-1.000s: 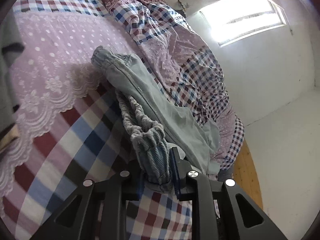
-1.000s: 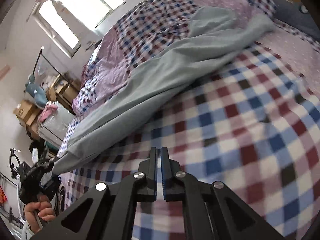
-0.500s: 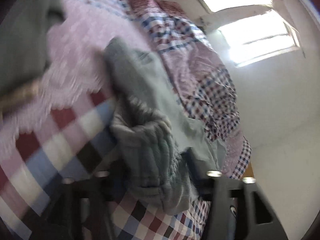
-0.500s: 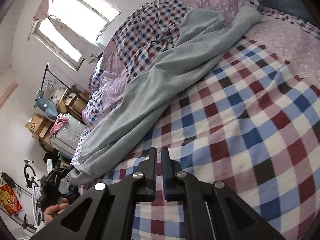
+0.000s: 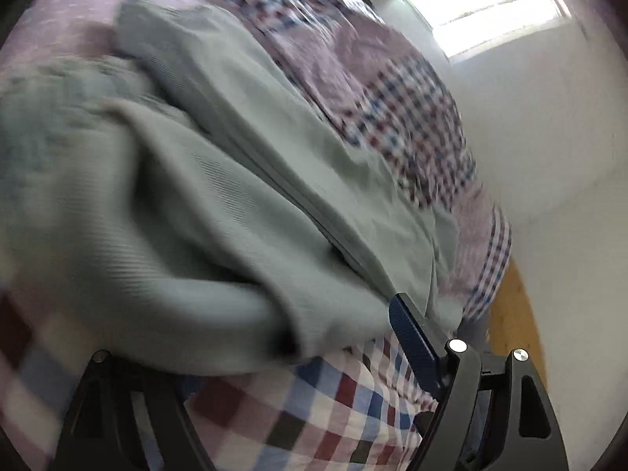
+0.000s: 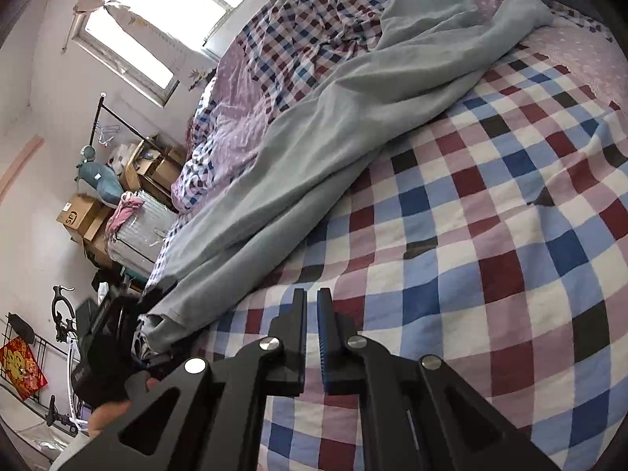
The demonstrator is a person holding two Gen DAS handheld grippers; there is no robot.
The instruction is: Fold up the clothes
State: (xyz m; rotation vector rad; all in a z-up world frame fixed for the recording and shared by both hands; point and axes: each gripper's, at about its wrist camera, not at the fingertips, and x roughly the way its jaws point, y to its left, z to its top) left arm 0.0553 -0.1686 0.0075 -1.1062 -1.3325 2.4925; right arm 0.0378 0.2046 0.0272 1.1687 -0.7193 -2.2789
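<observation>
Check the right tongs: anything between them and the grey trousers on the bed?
Nothing visible. Only bare checked bedspread lies between the right tongs and the grey trousers. The crumpled quilt sits beyond the trousers, out of the path.

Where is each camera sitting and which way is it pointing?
Left wrist: on the left gripper, looking close along blurred pale grey-green trousers toward a bright window; only its black fingers show.
Right wrist: on the right gripper, above the checked bedsheet, facing the room's cluttered corner; its near-closed fingers and a hand holding the left gripper show.
Shared: trousers, bedsheet, window.
</observation>
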